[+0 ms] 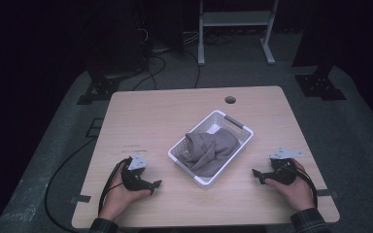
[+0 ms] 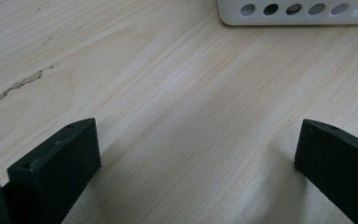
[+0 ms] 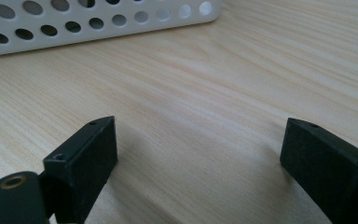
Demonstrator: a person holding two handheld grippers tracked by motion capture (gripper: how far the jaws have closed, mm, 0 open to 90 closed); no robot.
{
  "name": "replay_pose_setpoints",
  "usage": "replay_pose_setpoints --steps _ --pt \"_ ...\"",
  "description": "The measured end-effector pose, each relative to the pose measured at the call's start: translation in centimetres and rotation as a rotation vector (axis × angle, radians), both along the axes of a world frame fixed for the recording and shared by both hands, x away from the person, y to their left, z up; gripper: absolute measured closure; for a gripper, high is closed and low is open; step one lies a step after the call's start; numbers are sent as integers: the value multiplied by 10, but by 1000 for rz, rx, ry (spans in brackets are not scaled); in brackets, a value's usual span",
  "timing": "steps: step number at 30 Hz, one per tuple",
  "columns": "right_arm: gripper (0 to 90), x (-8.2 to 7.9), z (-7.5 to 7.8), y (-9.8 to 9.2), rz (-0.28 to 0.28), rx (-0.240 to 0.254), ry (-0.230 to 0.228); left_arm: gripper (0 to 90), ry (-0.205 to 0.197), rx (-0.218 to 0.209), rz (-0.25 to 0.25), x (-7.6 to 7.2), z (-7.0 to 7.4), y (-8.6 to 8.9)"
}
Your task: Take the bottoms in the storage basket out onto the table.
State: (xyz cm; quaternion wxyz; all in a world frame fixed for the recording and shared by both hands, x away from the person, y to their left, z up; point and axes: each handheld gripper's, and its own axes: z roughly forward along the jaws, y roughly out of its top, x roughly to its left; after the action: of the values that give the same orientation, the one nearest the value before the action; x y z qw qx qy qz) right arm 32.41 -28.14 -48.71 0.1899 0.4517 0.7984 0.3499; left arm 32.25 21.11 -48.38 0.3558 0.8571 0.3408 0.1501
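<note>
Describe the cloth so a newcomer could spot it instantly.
Start at the wooden table; near its middle a white perforated basket sits at an angle. The grey-brown cloth lies crumpled inside it, the one soft, dark thing there, between the two hand-held tongs.

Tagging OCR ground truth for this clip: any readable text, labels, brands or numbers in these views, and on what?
None readable.
Table: a faint line of small marks near its left middle in the high view, too small and blurred to tell.
White basket, grey cloth, left gripper and right gripper: no lettering visible.
</note>
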Motion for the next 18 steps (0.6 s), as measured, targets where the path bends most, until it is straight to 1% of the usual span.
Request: replay_pose_setpoints --steps 7,10,12,15,17,18 --pt "99 1 0 -1 -7 -2 0 0 0 1 1 0 0 0" --pt "99 1 0 -1 -6 -3 -2 0 -6 -3 10 -1 0 0" --pt "98 1 0 -2 -3 -3 -1 49 -7 -6 3 -2 2 0" --pt "98 2 0 -3 -3 -2 2 61 -6 -5 -1 -2 2 -1" --pt "98 3 0 -3 -6 -3 1 117 -9 -7 -3 -3 3 -1" --pt "99 3 0 -3 -5 -3 1 118 -13 3 -12 -4 4 -1"
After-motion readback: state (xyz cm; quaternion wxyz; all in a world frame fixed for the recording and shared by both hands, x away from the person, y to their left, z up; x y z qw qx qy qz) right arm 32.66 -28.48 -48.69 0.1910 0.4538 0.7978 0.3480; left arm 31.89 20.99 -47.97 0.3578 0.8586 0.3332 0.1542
